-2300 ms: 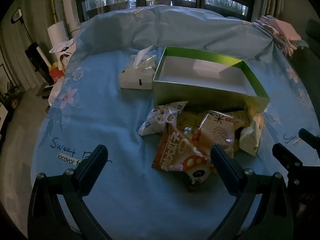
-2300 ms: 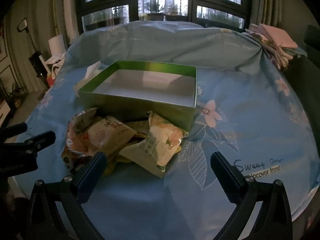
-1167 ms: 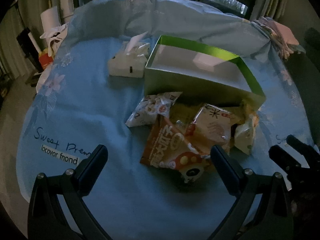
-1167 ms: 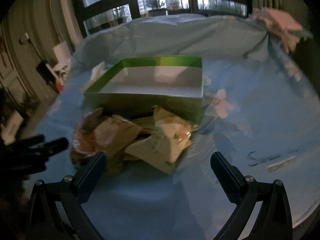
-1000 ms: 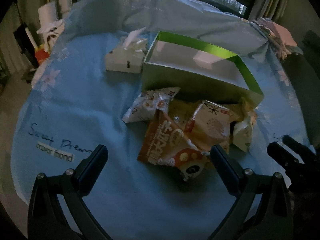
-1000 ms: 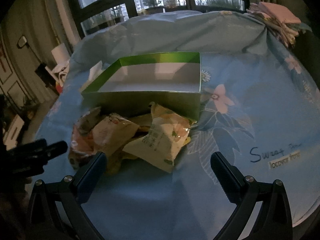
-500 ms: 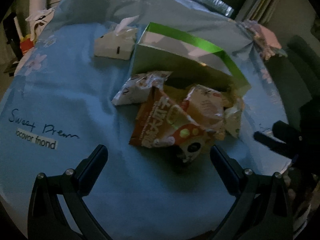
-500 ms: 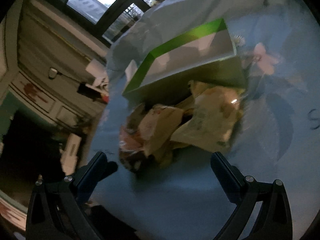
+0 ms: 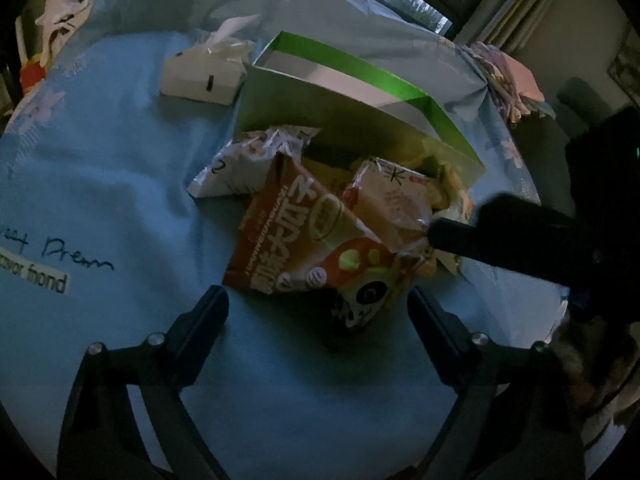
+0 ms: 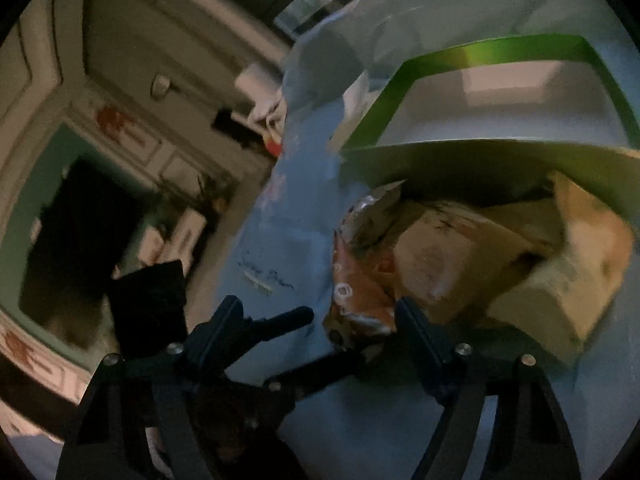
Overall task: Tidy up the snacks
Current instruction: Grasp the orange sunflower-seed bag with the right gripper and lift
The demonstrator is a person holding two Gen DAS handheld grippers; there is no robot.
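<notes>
A heap of snack packets lies on the blue cloth in front of an open green box [image 9: 360, 76], which has nothing inside. On top is an orange bag [image 9: 304, 240], with a white packet [image 9: 248, 160] behind it and a pale one [image 9: 392, 200] to its right. My left gripper [image 9: 316, 300] hovers just short of the orange bag. Its jaws are closing, and the bag's lower corner lies between the fingertips untouched. My right gripper [image 10: 318, 308] comes in from the right, jaws closing too, with the orange bag [image 10: 360, 292] beside its right finger. The green box [image 10: 500, 50] stands behind.
A white tissue box [image 9: 200, 76] sits left of the green box. The blue flowered cloth [image 9: 100, 160] drops off at the table's left and right edges. Folded cloths [image 9: 516, 80] lie at the far right. The left gripper's fingers [image 10: 288, 320] cross the right wrist view.
My left gripper tipped down and drew closer to the orange bag, its jaws narrowing. The right gripper swung left toward the heap's near side, now reaching the pale packet in the left view.
</notes>
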